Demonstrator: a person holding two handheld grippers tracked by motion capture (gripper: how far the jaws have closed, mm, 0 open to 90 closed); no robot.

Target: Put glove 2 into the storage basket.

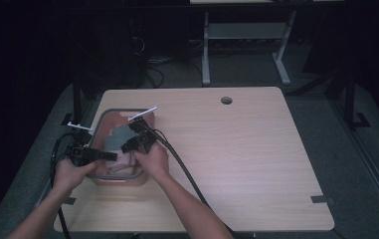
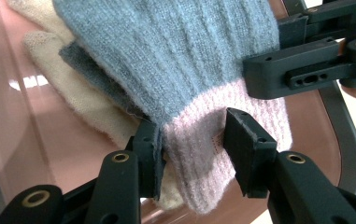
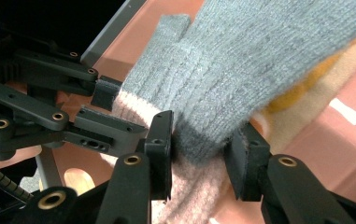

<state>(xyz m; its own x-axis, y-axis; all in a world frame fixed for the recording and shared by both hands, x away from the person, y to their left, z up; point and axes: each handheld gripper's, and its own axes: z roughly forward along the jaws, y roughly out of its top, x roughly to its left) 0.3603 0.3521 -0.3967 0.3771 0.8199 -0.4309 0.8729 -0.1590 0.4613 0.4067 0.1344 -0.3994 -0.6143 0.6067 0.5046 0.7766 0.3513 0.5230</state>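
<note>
A grey knit glove (image 2: 166,60) with a pale pink ribbed cuff (image 2: 213,149) lies in the pinkish tray (image 1: 108,119) near the desk's (image 1: 236,149) left edge, over cream fabric (image 2: 68,88). The left gripper (image 2: 192,154) clamps the cuff; the right gripper (image 3: 199,154) pinches the glove just above it. Both forearms angle in from the near edge, leaving the desk's right half bare.

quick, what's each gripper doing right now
Left gripper: fingers closed around the pink cuff of the grey sock, holding it.
Right gripper: fingers pinching the same sock just above its cuff, over the brown tray.
</note>
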